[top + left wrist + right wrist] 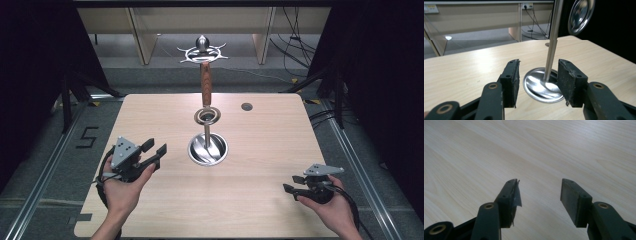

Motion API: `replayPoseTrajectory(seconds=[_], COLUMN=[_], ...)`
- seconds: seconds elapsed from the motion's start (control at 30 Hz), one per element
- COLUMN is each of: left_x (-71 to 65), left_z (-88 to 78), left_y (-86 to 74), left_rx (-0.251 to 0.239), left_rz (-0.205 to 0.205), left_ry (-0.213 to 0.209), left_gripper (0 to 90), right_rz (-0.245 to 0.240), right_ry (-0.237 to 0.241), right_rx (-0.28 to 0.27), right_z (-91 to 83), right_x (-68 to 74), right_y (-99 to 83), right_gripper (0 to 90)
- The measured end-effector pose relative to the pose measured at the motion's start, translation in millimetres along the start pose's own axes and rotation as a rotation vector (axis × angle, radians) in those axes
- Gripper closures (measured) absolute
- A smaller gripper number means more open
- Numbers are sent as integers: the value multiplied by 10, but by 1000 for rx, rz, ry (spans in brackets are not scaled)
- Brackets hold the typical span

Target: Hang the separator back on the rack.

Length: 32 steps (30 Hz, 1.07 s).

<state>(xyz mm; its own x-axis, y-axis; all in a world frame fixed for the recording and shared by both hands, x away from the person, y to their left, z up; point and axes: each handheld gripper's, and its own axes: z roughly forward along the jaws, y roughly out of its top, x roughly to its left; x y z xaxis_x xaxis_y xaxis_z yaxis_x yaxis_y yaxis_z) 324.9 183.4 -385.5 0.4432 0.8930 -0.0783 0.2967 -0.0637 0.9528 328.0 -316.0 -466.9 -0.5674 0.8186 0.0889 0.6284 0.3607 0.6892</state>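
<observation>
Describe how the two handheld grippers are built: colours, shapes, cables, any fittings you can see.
Both the left gripper and right gripper are black, each topped by a grey three-cornered plate and trailing a black cable. Their jaws end in flat, dark, worn pads on arms with brass-coloured pivot rings. The person's forearms are bare, with no sleeves.

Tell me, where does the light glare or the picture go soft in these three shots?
High view: sharp, with bright glints in the stand's round metal base. Left gripper view: the same base flares white, and the shiny disc above is blurred. Right gripper view: even light on the table, and its far grain goes soft.
</observation>
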Motion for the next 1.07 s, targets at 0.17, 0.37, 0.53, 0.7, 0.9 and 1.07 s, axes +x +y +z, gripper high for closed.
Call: replayPoseTrajectory(seconds=[0.17,0.37,0.53,0.7,0.9,1.07], left_x=[68,159,234,297,372,422], left_z=[27,34,43,51,73,67], left_y=[-201,-385,-525,-625,-651,-647], left_rx=[31,60,81,115,130,121], left_rz=[-6,-8,-24,-57,-78,-102], left_ry=[15,37,54,68,83,102], left_gripper=[515,510,507,505,493,488], right_rz=[-21,0,-4,1,-25,-36], right_ry=[4,2,11,12,1,0], right_rx=[-14,-19,-9,-1,-8,-17], right_z=[14,14,3,-16,-16,-10], right_x=[-14,2,-3,3,-8,-12], right_y=[-9,-13,-1,5,7,9], right_gripper=[488,488,487,487,486,486])
